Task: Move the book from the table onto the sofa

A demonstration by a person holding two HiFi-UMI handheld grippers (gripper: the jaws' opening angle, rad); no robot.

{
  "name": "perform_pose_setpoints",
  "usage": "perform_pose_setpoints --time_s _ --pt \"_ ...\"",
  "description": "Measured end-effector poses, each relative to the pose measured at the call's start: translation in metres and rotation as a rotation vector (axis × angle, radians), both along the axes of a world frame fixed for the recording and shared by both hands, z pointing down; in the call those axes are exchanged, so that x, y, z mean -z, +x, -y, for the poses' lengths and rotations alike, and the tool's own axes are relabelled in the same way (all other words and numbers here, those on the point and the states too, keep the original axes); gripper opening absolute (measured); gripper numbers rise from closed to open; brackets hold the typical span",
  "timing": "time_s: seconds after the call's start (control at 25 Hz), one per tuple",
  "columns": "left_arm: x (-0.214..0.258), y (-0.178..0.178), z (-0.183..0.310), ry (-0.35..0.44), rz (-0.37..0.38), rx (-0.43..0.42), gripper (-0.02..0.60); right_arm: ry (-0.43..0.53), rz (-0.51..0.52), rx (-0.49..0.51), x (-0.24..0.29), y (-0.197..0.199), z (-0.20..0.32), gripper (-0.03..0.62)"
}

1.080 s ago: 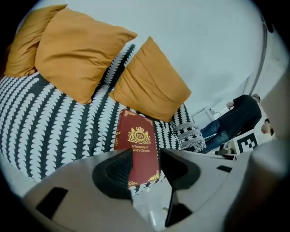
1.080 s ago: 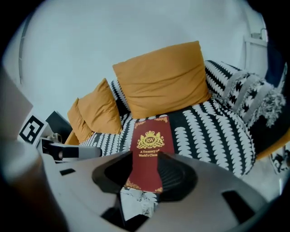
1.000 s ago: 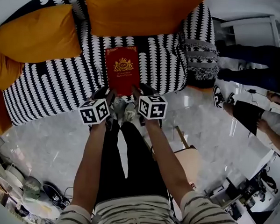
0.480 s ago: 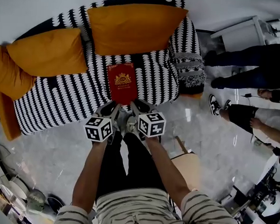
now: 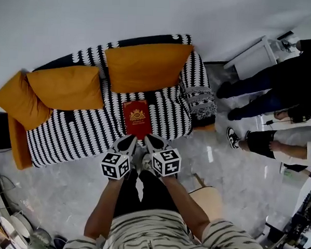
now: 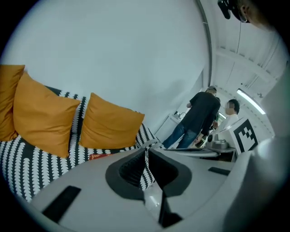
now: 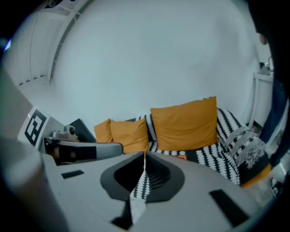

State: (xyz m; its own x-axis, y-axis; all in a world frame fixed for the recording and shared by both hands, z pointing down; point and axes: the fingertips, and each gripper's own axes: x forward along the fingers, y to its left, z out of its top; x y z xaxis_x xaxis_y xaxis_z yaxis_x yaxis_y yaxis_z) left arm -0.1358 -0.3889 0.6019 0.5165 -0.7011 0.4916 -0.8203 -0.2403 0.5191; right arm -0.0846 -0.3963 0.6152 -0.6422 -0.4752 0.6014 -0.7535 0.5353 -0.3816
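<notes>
On the black-and-white patterned sofa (image 5: 82, 136), upper centre of the frame, orange fabric cushions (image 5: 147, 66) line the back, and bystanders (image 5: 272, 83) stand at far right. The red gold-crested book (image 5: 137, 118) lies flat on the seat, just above the left gripper (image 5: 129, 140) and right gripper (image 5: 149, 140). Both sets of jaws have just been closing and now sit together, empty!

Book (image 5: 137, 118): red cover, gold crest at centre, gold print beneath too small to read. Closed, lying flat, front cover up. Rests on seat of sofa (image 5: 77, 135), which is black-and-white patterned. Mid-seat, near front edge, long side running front to back. Just in front of large orange cushion (image 5: 145, 66).
</notes>
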Motion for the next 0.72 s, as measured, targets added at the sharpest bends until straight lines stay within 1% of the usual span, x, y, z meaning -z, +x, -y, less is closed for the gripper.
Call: perform_pose_setpoints --time_s 0.2,0.4,0.52,0.72 --pt "0.054 -0.003 0.0 0.082 0.04 -0.013 0.023 0.082 0.05 -0.004 0.062 0.0 0.005 0.015" --pt "0.125 -0.007 -0.01 0.162 0.024 0.002 0.017 0.169 0.084 -0.028 0.131 0.011 0.001 0.014" --pt "0.163 -0.01 -0.019 0.217 0.03 0.014 0.009 0.199 0.121 -0.05 0.165 0.018 -0.005 0.014" --pt "0.21 -0.009 -0.026 0.306 0.082 0.003 0.006 0.249 0.18 -0.049 0.21 0.014 -0.008 0.014"
